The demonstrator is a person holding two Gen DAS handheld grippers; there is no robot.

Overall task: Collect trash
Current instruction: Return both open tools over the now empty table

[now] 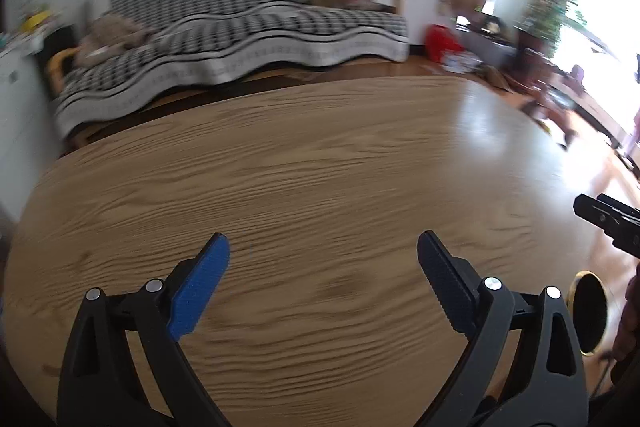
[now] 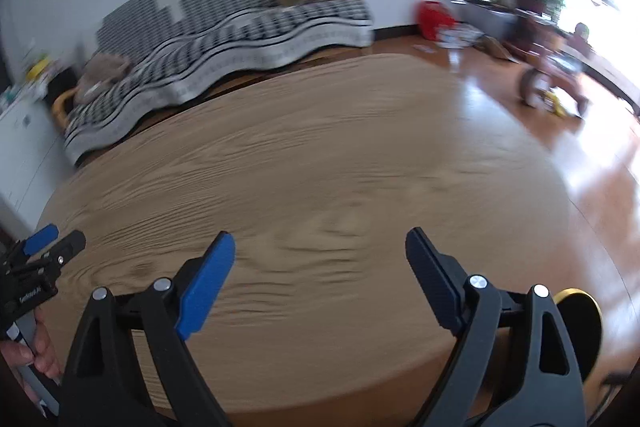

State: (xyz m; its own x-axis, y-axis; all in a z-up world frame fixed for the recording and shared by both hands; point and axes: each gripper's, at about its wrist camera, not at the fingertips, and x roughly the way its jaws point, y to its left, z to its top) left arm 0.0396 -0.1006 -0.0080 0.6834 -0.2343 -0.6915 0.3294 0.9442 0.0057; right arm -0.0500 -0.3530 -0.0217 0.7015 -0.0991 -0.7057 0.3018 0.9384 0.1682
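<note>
Two tools hang over a wood-grain tabletop (image 1: 304,163), and both stand wide apart with nothing between their fingers. From the left wrist view, the left tool (image 1: 323,247) fills the lower middle of the frame, its blue pad (image 1: 200,287) on the left and its dark ribbed pad (image 1: 444,287) on the right, neither touching the wood. The right tool (image 2: 320,243) sits the same way in the right wrist view, spread and holding nothing. At the left edge of that view a hand (image 2: 36,351) grips the handle of the left tool; small white lettering shows on the black body there, too small to read.

No trash can be made out on the tabletop in either view. A round black bin with a gold rim (image 1: 588,311) sits at the lower right of the frame, beside the tabletop's edge. Behind, in the upper left, is a sofa under a black-and-white patterned cover (image 1: 240,27), and a red bag (image 1: 442,41) lies on the floor to the right of it, both blurred.
</note>
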